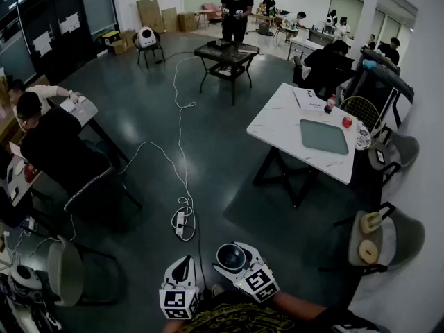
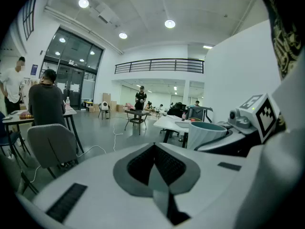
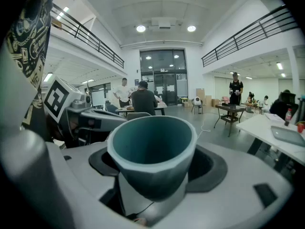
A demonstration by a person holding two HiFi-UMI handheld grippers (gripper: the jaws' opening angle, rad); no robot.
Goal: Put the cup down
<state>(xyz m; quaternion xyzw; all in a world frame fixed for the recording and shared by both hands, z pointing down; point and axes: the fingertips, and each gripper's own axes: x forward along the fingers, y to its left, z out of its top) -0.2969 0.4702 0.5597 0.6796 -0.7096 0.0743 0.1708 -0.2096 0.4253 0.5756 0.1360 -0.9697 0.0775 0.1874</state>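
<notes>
Closest in, the right gripper (image 1: 241,268) held the cup (image 3: 151,147) upright between widely spread jaws, mouth up. Just beside it, the left gripper (image 2: 155,168) was closed and empty. Farther ahead and to the right, well apart, stood the white worktop (image 1: 277,127), probably where the cup belonged.

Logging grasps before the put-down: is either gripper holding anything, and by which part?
The right gripper holds the teal cup upright, jaws on its lower body. The left gripper holds nothing, jaws together.
</notes>
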